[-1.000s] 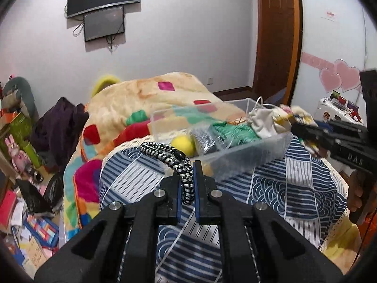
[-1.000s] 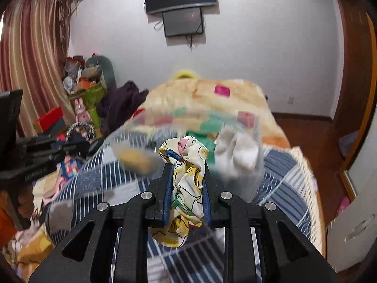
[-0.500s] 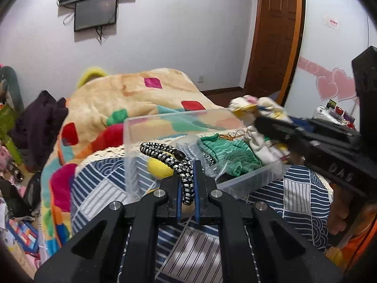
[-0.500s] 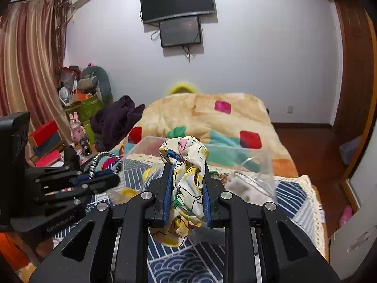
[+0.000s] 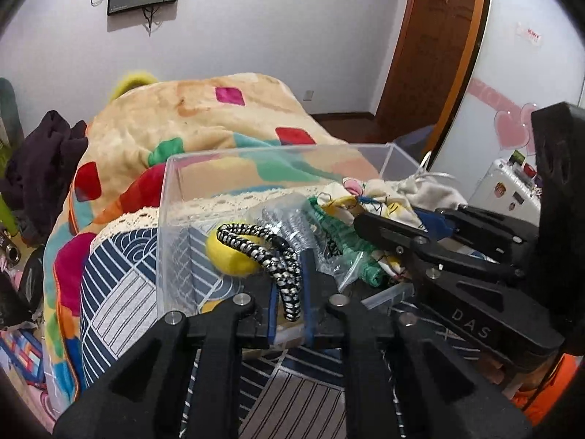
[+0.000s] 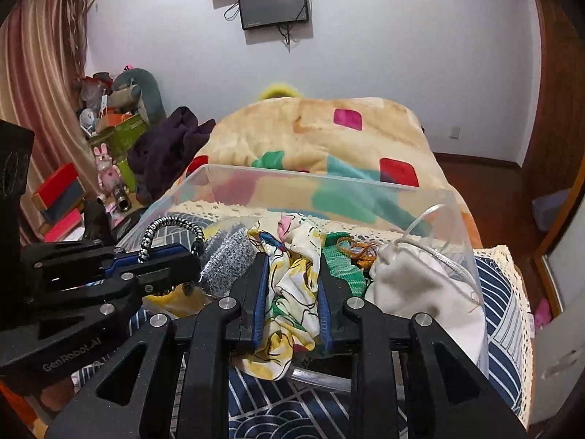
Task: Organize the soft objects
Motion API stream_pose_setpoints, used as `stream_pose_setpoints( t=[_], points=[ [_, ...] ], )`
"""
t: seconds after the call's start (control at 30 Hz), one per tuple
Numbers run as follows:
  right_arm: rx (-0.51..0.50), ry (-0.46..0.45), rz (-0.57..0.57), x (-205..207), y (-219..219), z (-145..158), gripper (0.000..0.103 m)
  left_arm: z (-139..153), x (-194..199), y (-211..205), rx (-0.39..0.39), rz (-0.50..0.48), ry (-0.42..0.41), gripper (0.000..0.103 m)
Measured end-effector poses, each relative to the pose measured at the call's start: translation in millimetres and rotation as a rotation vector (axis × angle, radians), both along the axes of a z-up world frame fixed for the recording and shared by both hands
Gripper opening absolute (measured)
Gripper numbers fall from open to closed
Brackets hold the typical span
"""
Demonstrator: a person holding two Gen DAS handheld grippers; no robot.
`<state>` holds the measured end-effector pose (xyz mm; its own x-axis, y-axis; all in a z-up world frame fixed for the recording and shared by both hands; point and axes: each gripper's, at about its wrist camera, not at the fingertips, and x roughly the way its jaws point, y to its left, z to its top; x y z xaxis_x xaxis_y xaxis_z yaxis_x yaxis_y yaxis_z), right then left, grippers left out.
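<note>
Right gripper (image 6: 290, 303) body reads "DAS", left gripper (image 5: 289, 292) "GenRobot.AI". Both now over the clear box (image 5: 164, 197), earlier short of it. Left jaws just opened, braided band (image 5: 270, 252) loose between; right still clamps the printed cloth (image 6: 292, 292).

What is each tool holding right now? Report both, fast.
Left tool: jaws just easing open, black-and-white braided band between them over the clear box.
Right tool: closed on the printed cloth, jaws just loosening.

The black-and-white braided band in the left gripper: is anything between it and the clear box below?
No lid shows. The braided band hangs over the clear box, right above a yellow ball and bagged items, so it would land on those.
</note>
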<state>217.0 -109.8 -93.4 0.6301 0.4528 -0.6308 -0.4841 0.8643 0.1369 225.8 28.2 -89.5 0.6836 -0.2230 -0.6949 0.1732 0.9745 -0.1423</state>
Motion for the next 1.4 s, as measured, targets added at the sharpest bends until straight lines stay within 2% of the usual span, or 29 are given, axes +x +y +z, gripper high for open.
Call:
stream_pose_setpoints(
  t=[0.1,0.2,0.3,0.43,0.57,0.73,0.93,1.1,1.27,1.4],
  points=[
    [-0.022,-0.003,-0.004,0.2,1.1,0.7,0.03,1.0,-4.4,2.9,0.01,0.03,-0.004,0.035],
    [-0.045,-0.011,-0.005,-2.4,0.3,0.5,0.043,4.0,-11.5,5.9,-0.005,0.026,-0.005,0.043],
    [-0.052,-0.021,-0.005,-4.2,-2.2,1.4,0.048,8.4,-18.9,7.3,0.01,0.031,-0.013,0.06],
    [-0.037,-0.019,-0.002,-5.5,-7.3,4.5,0.053,14.7,-30.2,5.9,0.029,0.018,-0.034,0.061],
    [-0.025,-0.042,-0.005,-13.4,-10.9,13.1,0.053,26.1,-48.3,2.7,0.09,0.037,-0.115,0.061],
    [0.03,-0.095,0.013,-32.1,-21.5,36.2,0.054,48.8,-75.2,4.5,0.053,0.045,-0.194,0.061],
    [0.088,-0.225,0.011,-66.1,-35.6,74.1,0.068,84.0,-109.6,6.0,0.028,0.078,-0.317,0.062],
    [0.108,-0.321,-0.004,-92.5,-43.5,97.3,0.074,109.1,-136.6,8.0,0.001,0.108,-0.41,0.073],
    [0.131,-0.369,-0.014,-112.1,-50.8,110.0,0.081,122.5,-158.1,9.2,-0.056,0.122,-0.454,0.082],
    [0.154,-0.384,-0.027,-121.2,-54.6,111.4,0.087,124.7,-172.2,3.9,-0.053,0.143,-0.49,0.09]
  ],
)
